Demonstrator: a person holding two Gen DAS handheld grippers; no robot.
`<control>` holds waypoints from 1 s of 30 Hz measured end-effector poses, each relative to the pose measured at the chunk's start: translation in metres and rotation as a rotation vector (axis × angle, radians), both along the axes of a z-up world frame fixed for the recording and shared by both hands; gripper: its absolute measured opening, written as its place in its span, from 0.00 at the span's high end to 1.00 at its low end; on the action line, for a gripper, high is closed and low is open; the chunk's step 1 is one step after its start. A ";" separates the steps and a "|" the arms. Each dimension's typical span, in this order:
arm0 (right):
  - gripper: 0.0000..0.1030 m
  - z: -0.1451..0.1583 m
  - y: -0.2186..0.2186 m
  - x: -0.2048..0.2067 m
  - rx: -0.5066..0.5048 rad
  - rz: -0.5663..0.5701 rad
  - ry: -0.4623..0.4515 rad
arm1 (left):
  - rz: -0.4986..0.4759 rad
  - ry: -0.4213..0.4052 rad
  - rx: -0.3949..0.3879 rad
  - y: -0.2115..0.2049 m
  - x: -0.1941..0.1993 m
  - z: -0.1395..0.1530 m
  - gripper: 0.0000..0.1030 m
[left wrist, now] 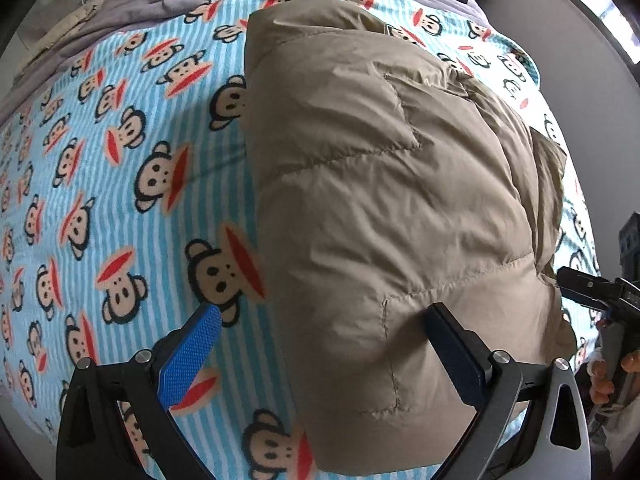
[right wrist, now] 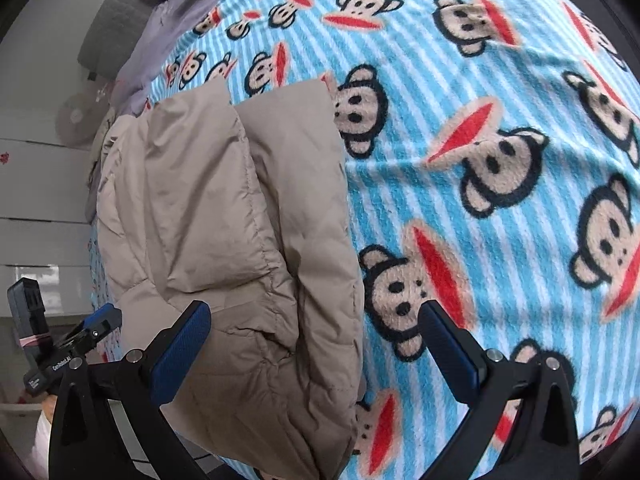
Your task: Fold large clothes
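Both tools point steeply downward, the left tool (left wrist: 324, 344) and right tool (right wrist: 316, 340) spread wide, gripping nothing.

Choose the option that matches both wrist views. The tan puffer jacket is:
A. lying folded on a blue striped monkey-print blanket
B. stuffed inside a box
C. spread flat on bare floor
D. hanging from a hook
A: the tan puffer jacket lies doubled over in a padded bundle on the monkey-print blanket, blanket showing beside it in both views.

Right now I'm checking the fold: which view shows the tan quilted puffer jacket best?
The left wrist view: the tan quilted puffer jacket fills it, stitching clear. The right wrist view shows its layered edge smaller, off to the left.
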State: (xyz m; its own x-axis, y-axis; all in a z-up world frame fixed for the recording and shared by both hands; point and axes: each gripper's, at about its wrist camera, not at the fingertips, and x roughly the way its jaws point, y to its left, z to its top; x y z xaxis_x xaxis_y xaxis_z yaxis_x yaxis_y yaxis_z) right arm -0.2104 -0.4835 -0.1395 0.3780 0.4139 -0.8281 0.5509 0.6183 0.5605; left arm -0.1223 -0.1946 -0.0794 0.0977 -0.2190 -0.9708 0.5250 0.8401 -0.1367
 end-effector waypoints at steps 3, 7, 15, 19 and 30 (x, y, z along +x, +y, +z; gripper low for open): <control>0.00 -0.005 -0.002 0.003 0.011 0.009 0.008 | 0.007 0.053 -0.055 0.005 0.006 -0.003 0.01; 0.00 -0.008 -0.005 0.009 0.046 0.017 -0.012 | 0.032 0.180 -0.221 0.019 0.020 -0.006 0.01; 0.00 -0.019 -0.012 0.032 0.116 0.077 -0.046 | 0.080 0.413 -0.447 0.037 0.054 -0.046 0.01; 0.00 -0.033 -0.014 0.042 0.186 0.110 -0.076 | 0.076 0.467 -0.496 0.036 0.063 -0.064 0.01; 0.00 -0.067 -0.001 0.102 0.363 0.251 -0.160 | 0.022 0.537 -0.579 0.014 0.073 -0.107 0.00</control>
